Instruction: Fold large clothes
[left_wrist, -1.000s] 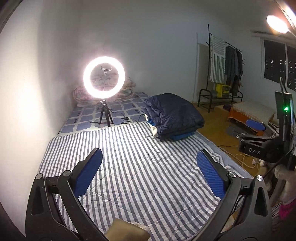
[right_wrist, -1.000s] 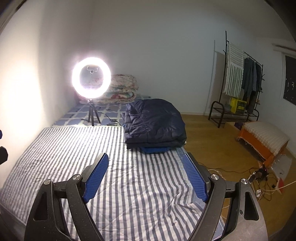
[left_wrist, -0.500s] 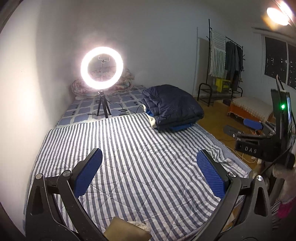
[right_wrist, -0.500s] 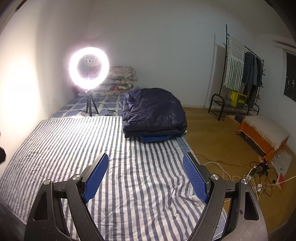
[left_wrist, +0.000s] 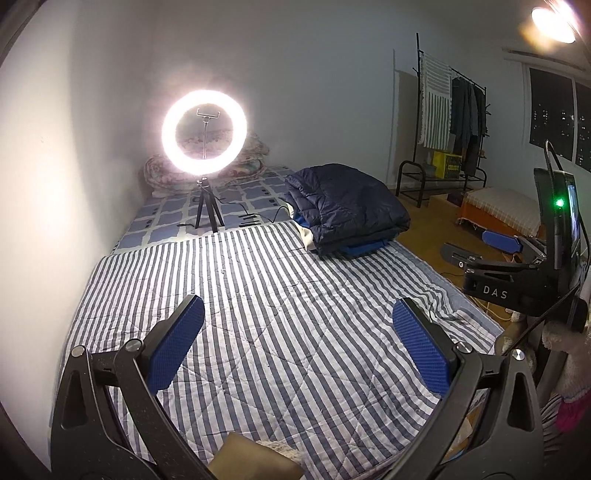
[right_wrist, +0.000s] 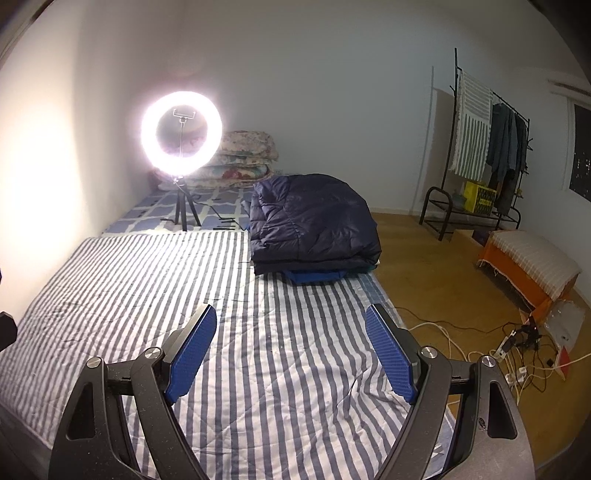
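Note:
A folded dark navy padded coat (left_wrist: 347, 206) (right_wrist: 310, 225) lies at the far right of the bed on a blue garment (right_wrist: 314, 275). A blue-and-white striped quilt (left_wrist: 280, 295) (right_wrist: 147, 277) is spread flat over the mattress in front of it. My left gripper (left_wrist: 298, 306) hovers open above the near part of the quilt, nothing between its blue pads. My right gripper (right_wrist: 291, 310) is also open and empty, over the quilt's right half. In the left wrist view the right gripper (left_wrist: 476, 247) shows at the right edge, beside the bed.
A lit ring light on a tripod (left_wrist: 204, 136) stands at the bed's far end, before stacked floral quilts (right_wrist: 243, 158). A wall runs along the left. Right of the bed: wooden floor, clothes rack (right_wrist: 487, 129), orange bench (right_wrist: 528, 258), tangled cables (right_wrist: 517, 347).
Both views have drifted slightly, so the ring light sits a little higher in the left view. Both grippers stay open and empty; nothing on the bed has moved.

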